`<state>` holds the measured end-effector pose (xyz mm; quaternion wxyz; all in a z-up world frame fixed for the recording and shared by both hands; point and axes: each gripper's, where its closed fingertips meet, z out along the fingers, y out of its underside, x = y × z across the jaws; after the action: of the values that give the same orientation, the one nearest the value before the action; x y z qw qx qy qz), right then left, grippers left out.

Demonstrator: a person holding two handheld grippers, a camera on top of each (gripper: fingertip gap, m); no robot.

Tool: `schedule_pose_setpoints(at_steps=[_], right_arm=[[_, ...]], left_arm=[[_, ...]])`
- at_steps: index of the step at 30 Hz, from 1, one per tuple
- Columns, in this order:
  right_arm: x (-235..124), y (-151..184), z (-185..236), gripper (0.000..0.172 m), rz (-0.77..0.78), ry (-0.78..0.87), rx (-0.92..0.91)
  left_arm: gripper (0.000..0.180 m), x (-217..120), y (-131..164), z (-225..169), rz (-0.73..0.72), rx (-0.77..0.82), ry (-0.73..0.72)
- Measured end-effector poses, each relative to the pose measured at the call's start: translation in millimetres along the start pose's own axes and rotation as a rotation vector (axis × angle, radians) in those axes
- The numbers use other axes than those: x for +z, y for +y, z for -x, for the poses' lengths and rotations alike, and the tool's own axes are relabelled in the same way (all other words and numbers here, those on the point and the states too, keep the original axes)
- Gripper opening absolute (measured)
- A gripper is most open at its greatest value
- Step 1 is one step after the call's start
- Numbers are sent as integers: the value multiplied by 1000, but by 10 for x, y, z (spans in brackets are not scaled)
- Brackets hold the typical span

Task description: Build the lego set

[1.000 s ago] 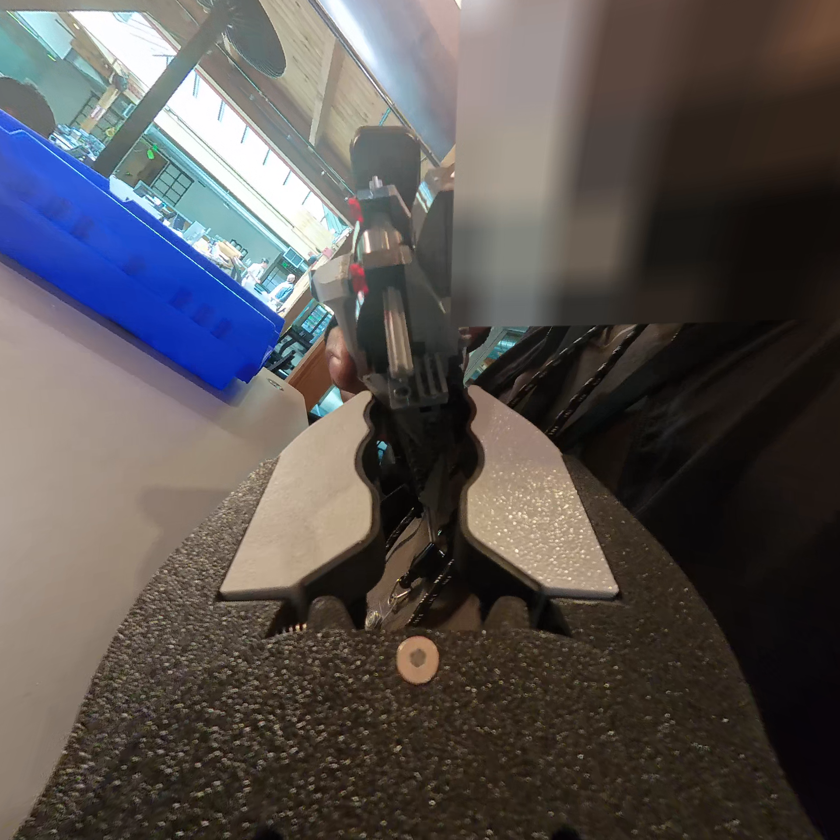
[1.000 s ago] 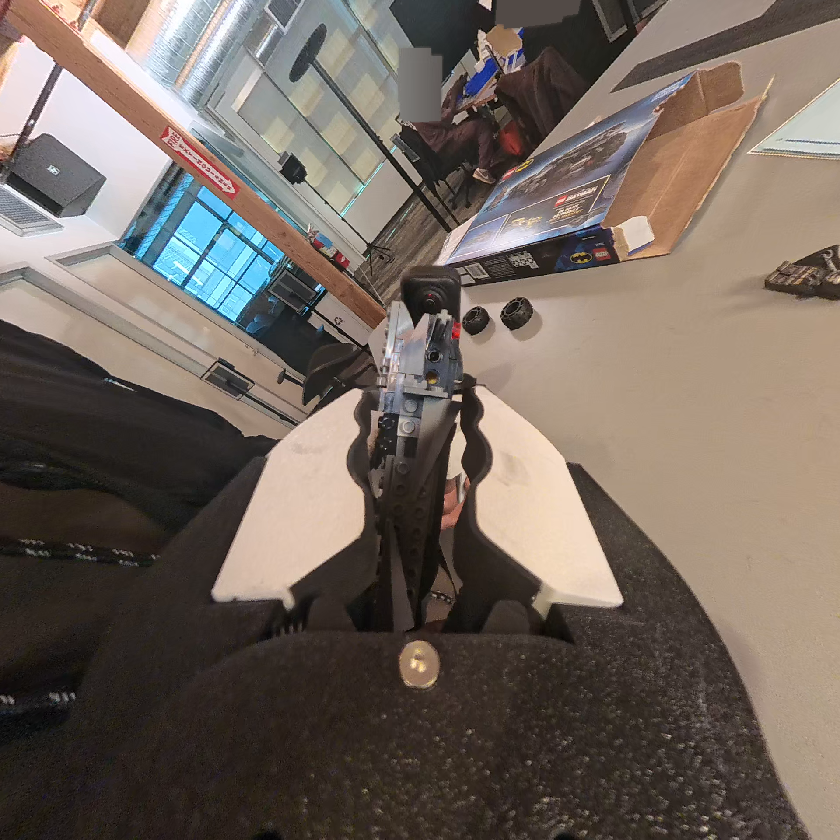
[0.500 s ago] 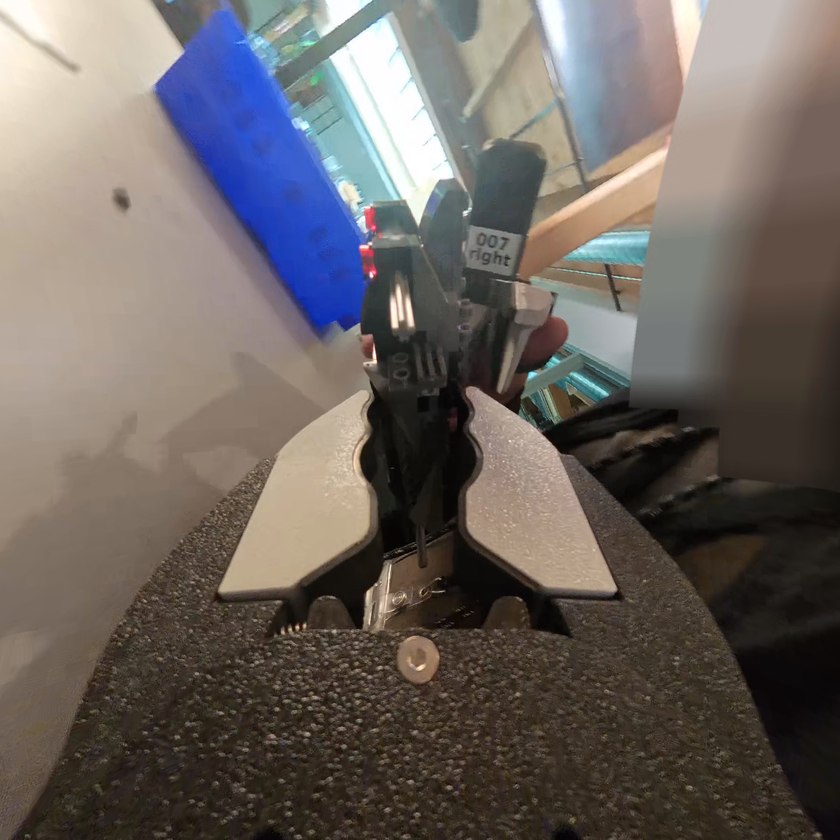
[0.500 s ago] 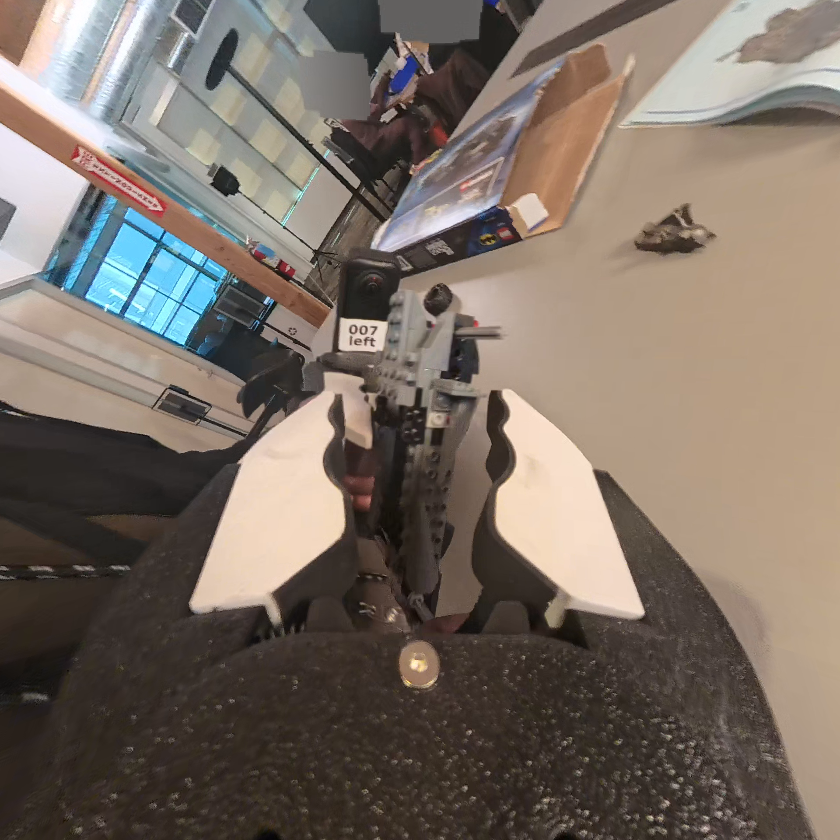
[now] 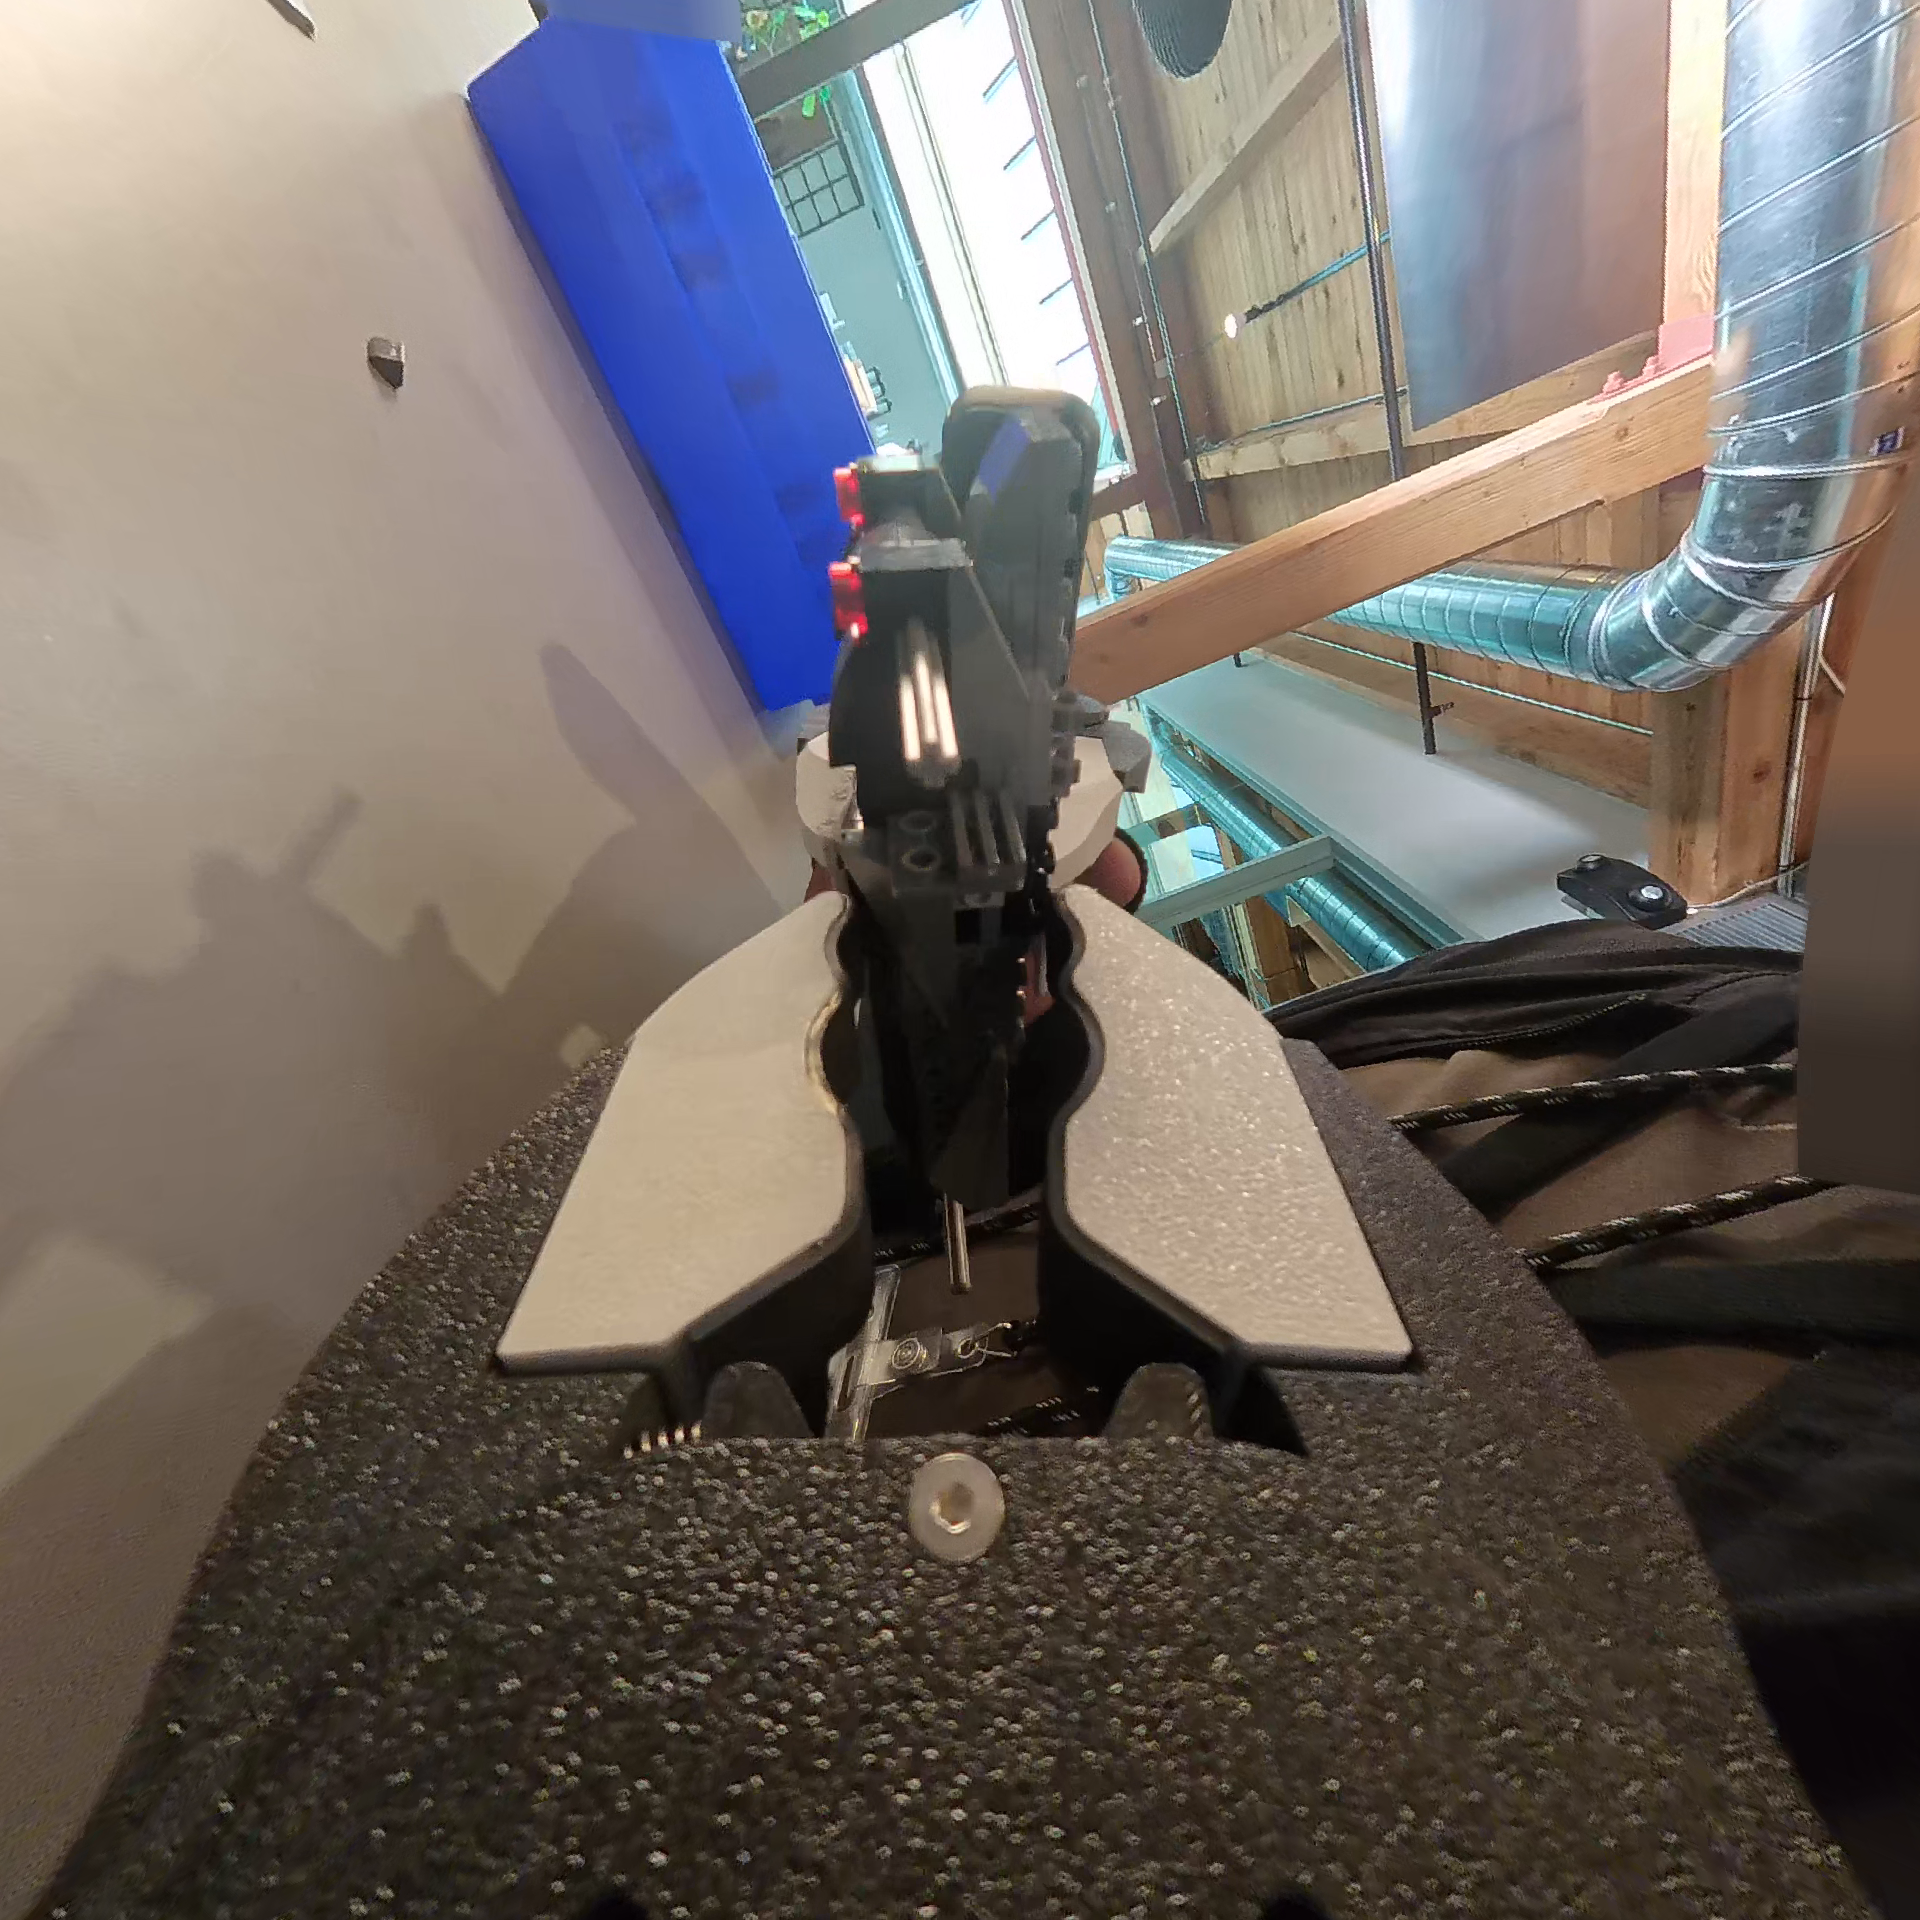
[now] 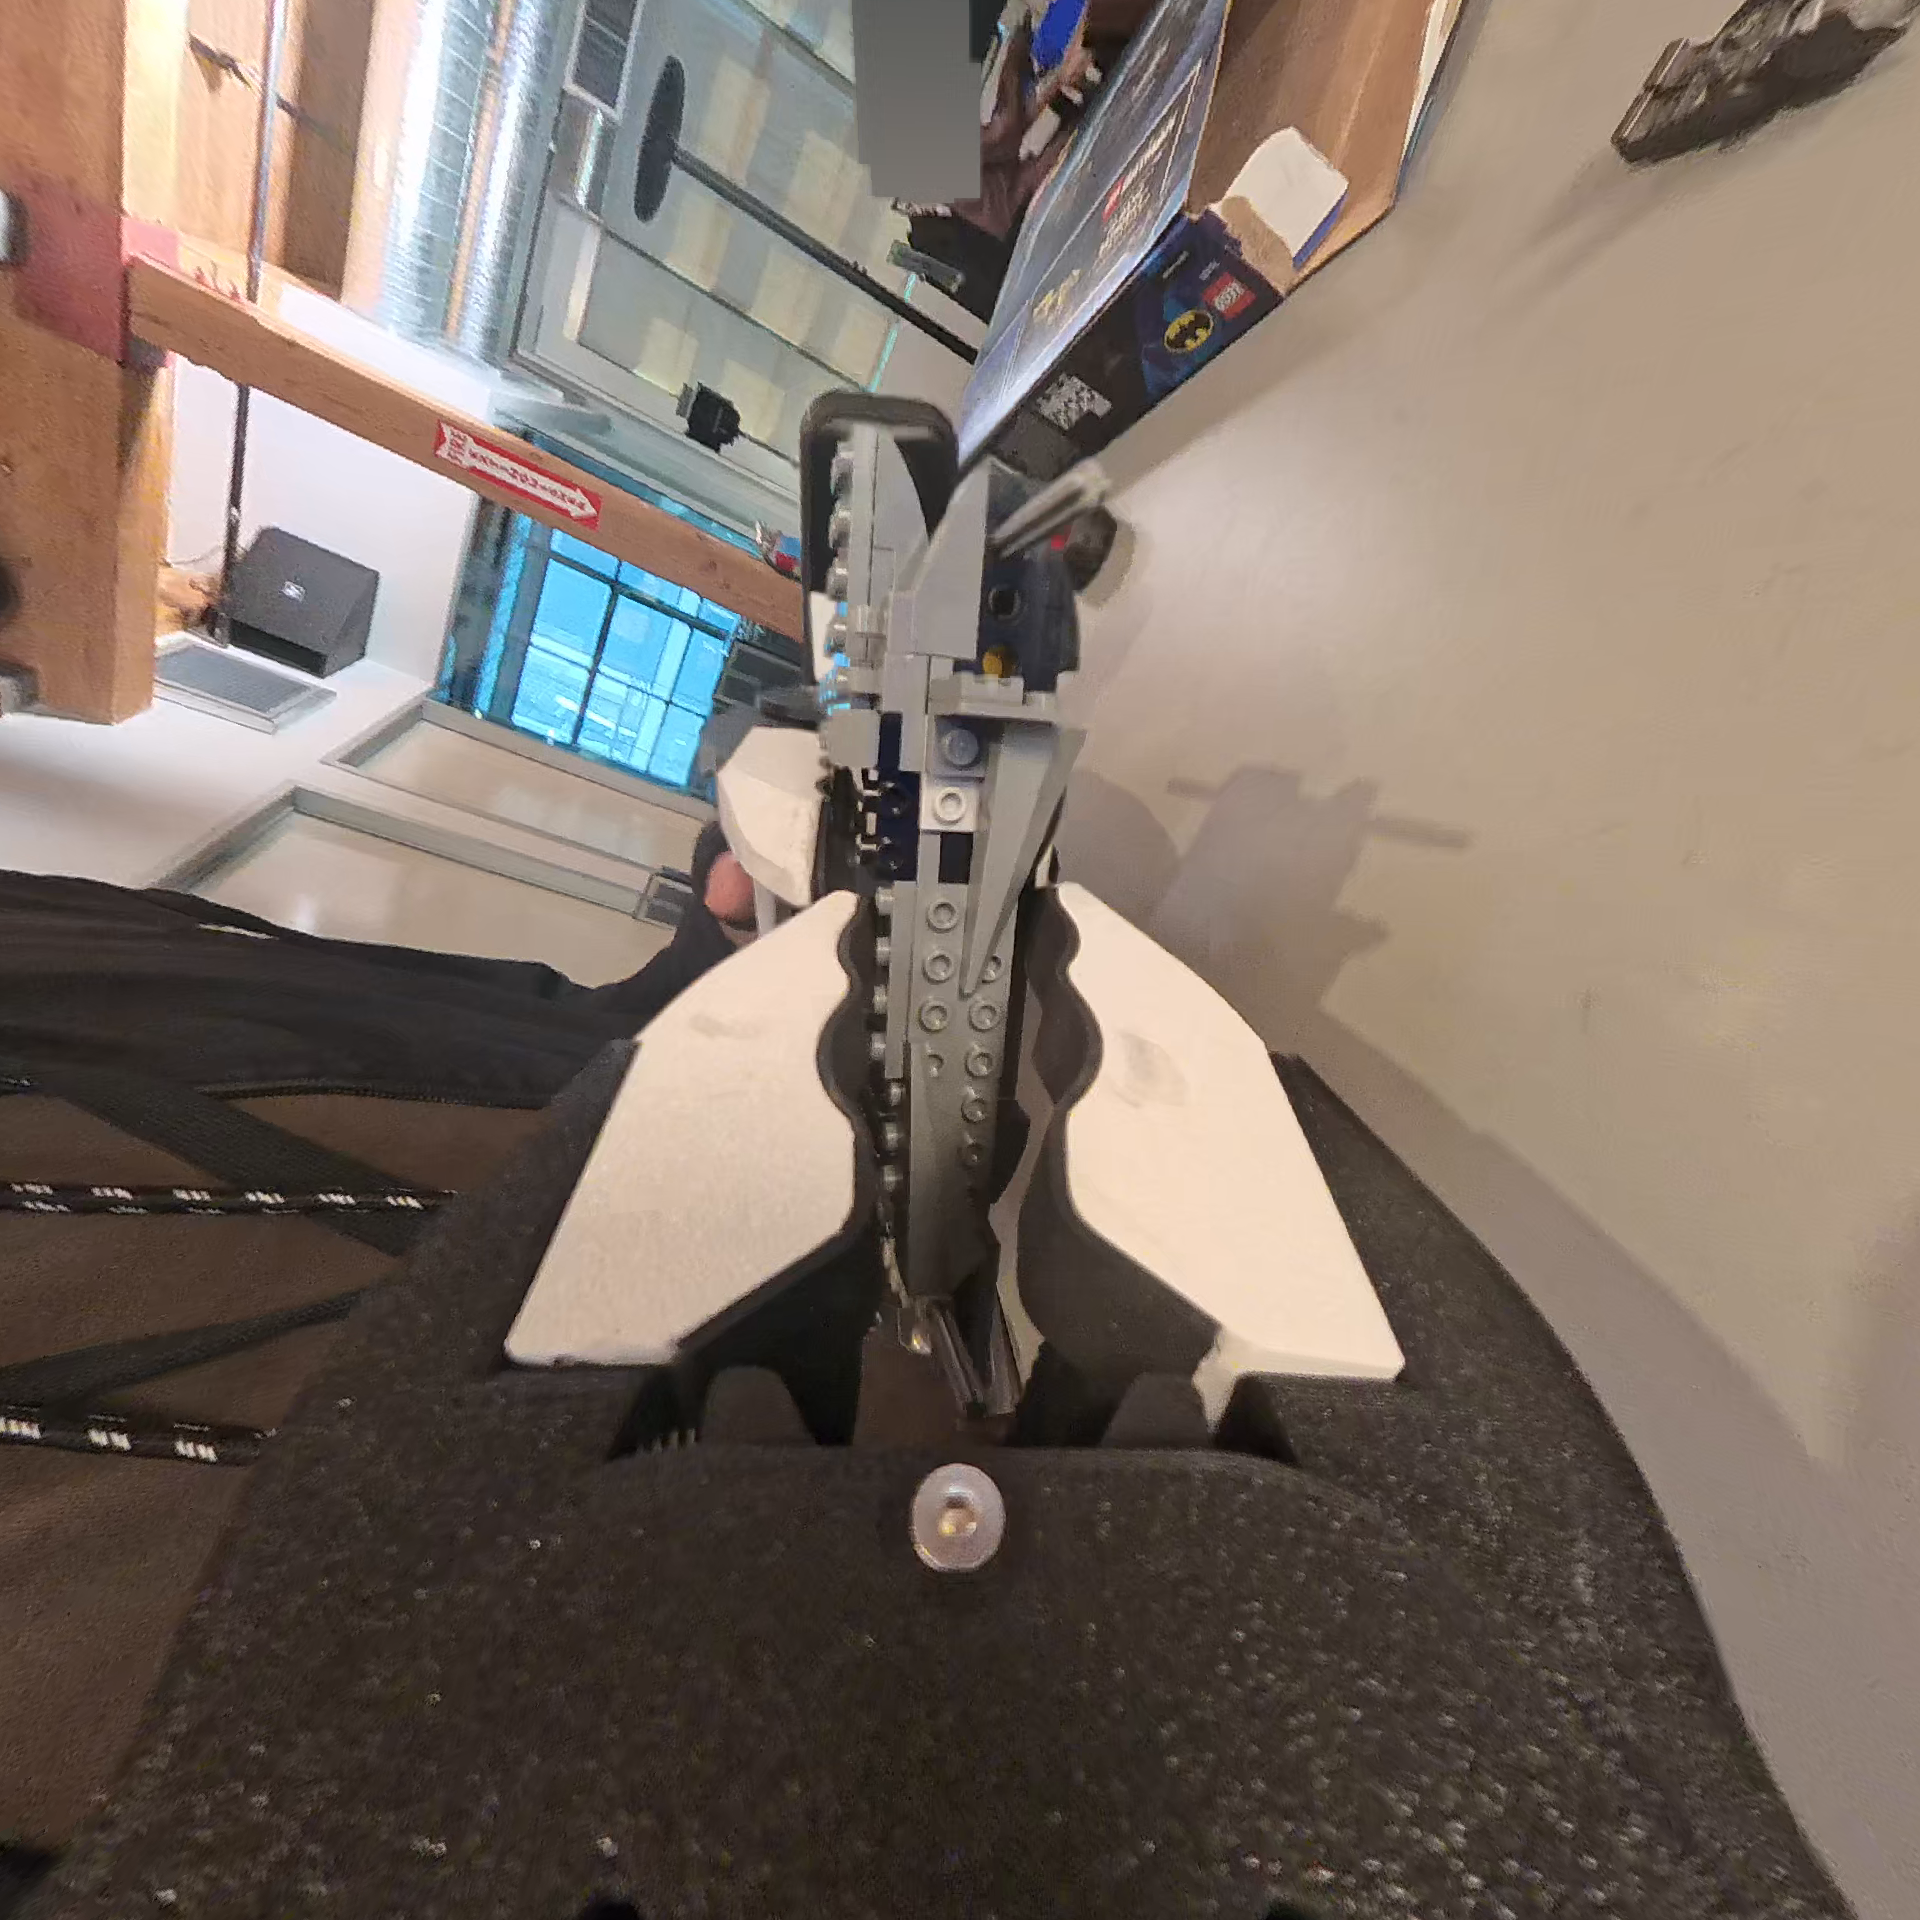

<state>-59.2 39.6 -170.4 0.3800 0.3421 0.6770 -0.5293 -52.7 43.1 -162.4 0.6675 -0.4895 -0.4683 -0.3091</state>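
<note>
2 hand-held grippers have hold of 1 toy, a grey and black brick model point(image 5: 935, 727), and we see it close up in both views.

Nearest to us, the left hand-held gripper point(image 5: 956, 914) is closed most of the way, with its 2 fingers pressed on the dark end of the model. This looks the same as half a second ago.

The right hand-held gripper point(image 6: 951, 904) is what has changed. Half a second ago its fingers stood wide, with air on both sides of the model. Now they have come in and squeeze the light grey studded plate from both sides. So the model is now held at 2 ends, up in the air beside the pale worktop point(image 6: 1507, 727), not resting on it.

A bit farther off, each view shows the other gripper's white fingers just behind the model.

Farther away, 1 small dark piece point(image 5: 384, 362) lies on the worktop, and a clump of dark bricks point(image 6: 1756, 73) lies well apart. Farthest off are a blue bin point(image 5: 675, 312) and an open cardboard toy box point(image 6: 1143, 260).
</note>
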Motion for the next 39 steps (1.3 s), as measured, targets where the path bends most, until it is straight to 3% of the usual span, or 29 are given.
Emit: schedule_pose_setpoints(at_steps=[5,14,21,24,27,29,32,35,39], right_arm=[[6,-55,-9,28,-102,-37,53],[3,-174,21,28,-373,-41,84],[49,-136,50,27,-358,-35,61],[56,-108,7,30,-299,58,-5],[7,-90,-49,56,-216,142,-87],[-115,-133,-104,59,-185,203,-165],[-425,-318,-365,55,-150,394,-317],[-790,-575,-901,46,-70,723,-450],[-885,-726,-1305,31,77,898,-534]], left_arm=[[34,-21,-48,-3,-54,16,-16],[37,16,-142,-6,-100,179,-182],[31,8,-132,-7,-95,187,-216],[30,-17,-103,20,-97,131,-194],[30,-81,-139,24,-164,12,-113],[30,-163,-184,69,-214,-44,-98],[30,-260,-220,111,-248,-72,-102],[30,-277,-224,129,-255,-59,-121],[30,-244,-206,136,-246,-45,-136]])
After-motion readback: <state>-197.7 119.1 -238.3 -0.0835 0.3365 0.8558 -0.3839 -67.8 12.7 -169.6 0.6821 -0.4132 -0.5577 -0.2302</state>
